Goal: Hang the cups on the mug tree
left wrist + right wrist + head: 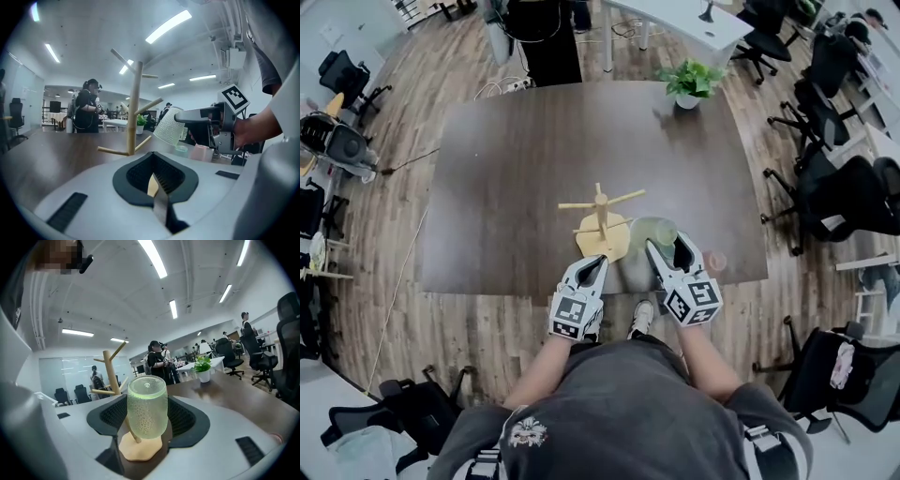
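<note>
Green cup [147, 406], clamped near-upright in your right hand-held gripper [667, 245], sits just right of the mug tree [112, 373] trunk at frame centre.

A dark brown surface [544, 159] stands on a wood-plank floor [403, 309] in an open office, with black office chairs [834, 202] around, a potted plant [689, 82] at its far edge, a white desk [694, 19] beyond, and strip lights [152, 258] overhead.
</note>
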The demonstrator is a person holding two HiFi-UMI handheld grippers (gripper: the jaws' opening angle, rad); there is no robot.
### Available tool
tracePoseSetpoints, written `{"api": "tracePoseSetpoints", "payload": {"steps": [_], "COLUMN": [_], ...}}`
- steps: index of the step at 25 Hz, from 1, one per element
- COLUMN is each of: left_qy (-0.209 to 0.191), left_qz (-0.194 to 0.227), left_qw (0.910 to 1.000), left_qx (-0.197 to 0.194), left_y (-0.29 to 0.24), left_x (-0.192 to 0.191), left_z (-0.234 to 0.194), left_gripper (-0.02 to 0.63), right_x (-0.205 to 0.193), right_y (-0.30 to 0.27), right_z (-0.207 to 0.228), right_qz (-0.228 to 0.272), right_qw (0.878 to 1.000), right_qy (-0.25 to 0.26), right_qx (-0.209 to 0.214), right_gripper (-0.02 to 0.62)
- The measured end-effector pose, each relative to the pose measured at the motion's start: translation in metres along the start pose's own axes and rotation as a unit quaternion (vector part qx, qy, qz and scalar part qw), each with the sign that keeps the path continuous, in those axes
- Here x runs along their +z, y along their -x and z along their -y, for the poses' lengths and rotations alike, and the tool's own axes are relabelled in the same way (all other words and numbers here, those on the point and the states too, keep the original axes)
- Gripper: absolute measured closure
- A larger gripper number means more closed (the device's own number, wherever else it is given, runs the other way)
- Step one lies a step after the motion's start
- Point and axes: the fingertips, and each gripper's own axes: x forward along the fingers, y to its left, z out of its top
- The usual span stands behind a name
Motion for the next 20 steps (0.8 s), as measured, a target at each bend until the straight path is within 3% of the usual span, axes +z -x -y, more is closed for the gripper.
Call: {"api": "tracePoseSetpoints", "payload": {"steps": [5, 13, 20], "left_qy": [0.004, 0.024, 0.032], "left_qz": [0.001, 0.008, 0.011], "left_qw": [0.9994, 0.9968, 0.9943], "left_qx": [0.036, 0.076, 0.101], "left_y": [0.006, 0.022, 0.033], "left_x": [0.005, -0.004, -0.005], "left_z": [-0.012, -0.022, -0.028], "left_gripper": [0.598, 0.598, 0.598], "right_x": [-0.002, -0.024, -0.051], "right_y": [-0.018, -0.04, -0.055], "right_z": [0.007, 0.01, 0.011], "right_qz": [-0.001, -0.029, -0.061], "right_qw": [0.997, 0.975, 0.936], "right_qy": [-0.078, -0.216, -0.344], "right_qx": [0.016, 0.033, 0.034], "right_gripper": [0.307, 0.307, 0.307]}}
